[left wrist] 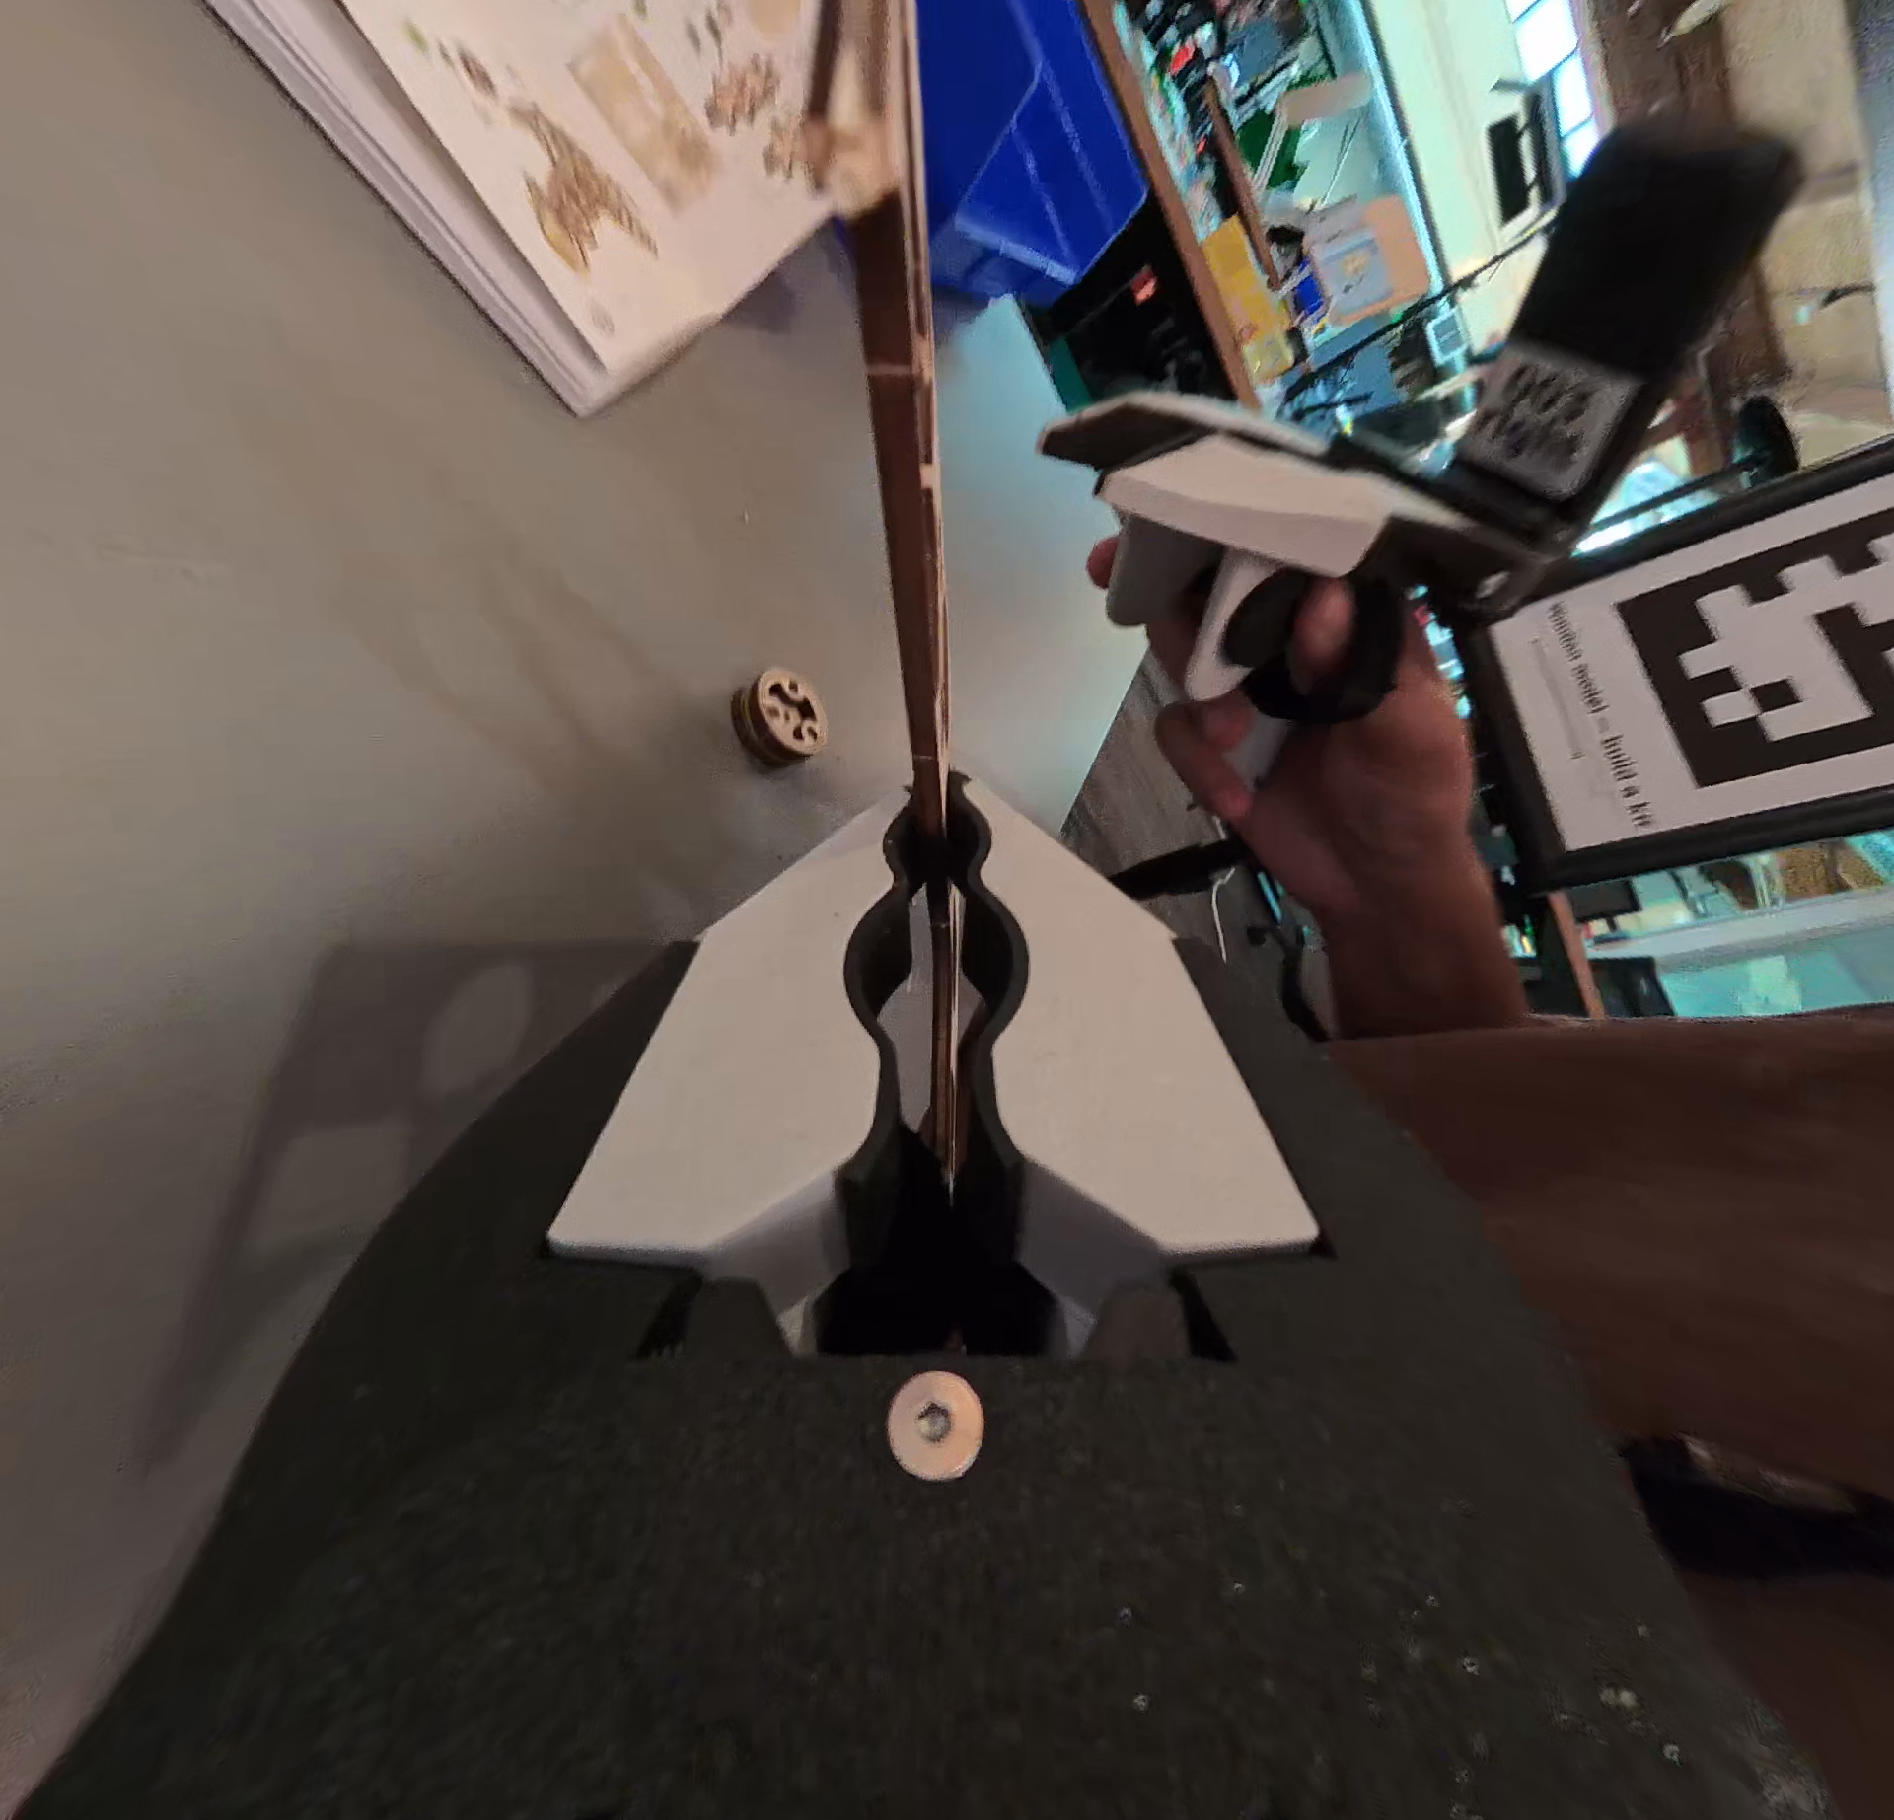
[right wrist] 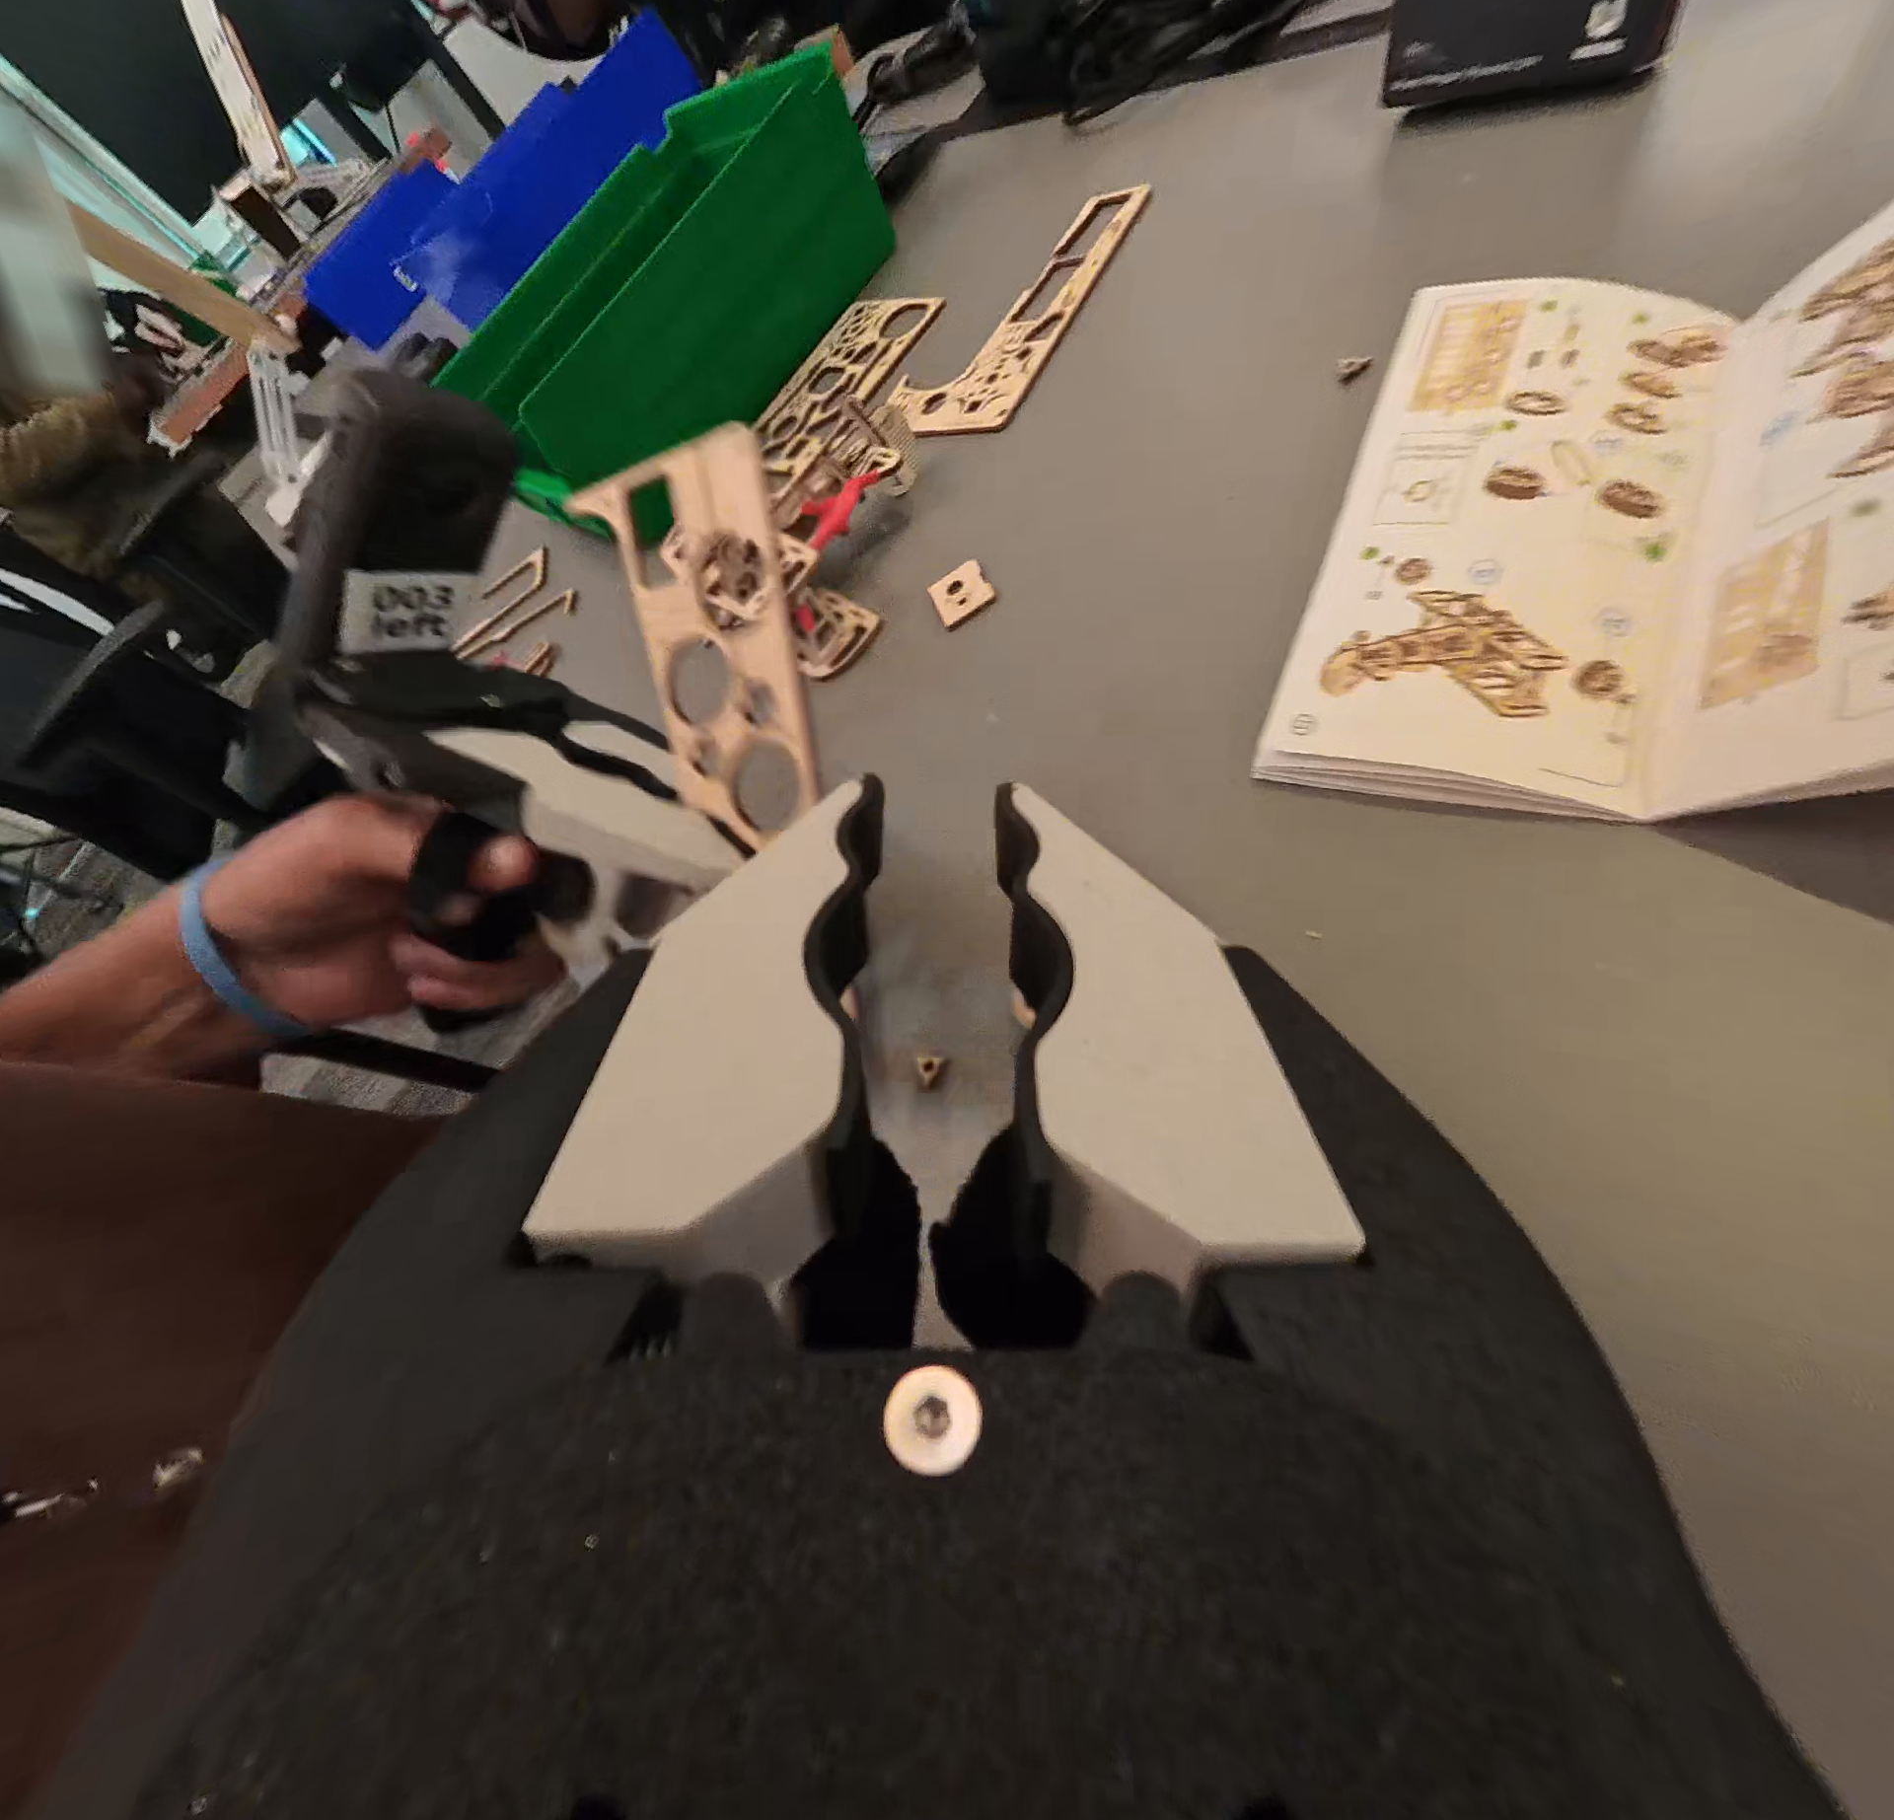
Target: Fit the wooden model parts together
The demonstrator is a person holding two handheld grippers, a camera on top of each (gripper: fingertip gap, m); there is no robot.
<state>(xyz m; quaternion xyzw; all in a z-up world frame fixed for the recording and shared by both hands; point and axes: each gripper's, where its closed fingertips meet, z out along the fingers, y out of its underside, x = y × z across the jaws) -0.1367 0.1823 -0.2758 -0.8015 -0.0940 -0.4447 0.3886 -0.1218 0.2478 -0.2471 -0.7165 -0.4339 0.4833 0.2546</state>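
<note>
My left gripper (left wrist: 938, 797) is shut on a thin laser-cut wooden sheet (left wrist: 907, 459), seen edge-on and held up above the grey table. In the right wrist view the same sheet (right wrist: 723, 633) stands tilted, with round cut-outs and a small wooden assembly attached, gripped by the left gripper (right wrist: 758, 828) in a person's hand. My right gripper (right wrist: 938, 807) is open and empty, just right of the sheet. A small wooden wheel (left wrist: 781, 717) lies on the table. A tiny triangular wooden piece (right wrist: 931, 1072) lies on the table between my right fingers.
Several wooden part sheets (right wrist: 1015, 326) and loose pieces (right wrist: 961, 594) lie mid-table. A green bin (right wrist: 697, 305) and blue bins (right wrist: 492, 213) stand behind them. An open instruction booklet (right wrist: 1578, 551) lies at right. A black box (right wrist: 1537, 8) sits at the far edge. Some 8 cm of space lies between my two pairs of fingers. Between my left fingertips and the small wooden wheel (left wrist: 781, 717) there is roughly 8 cm. My left gripper's tips are some 8 cm from the tiny triangular wooden piece (right wrist: 931, 1072).
</note>
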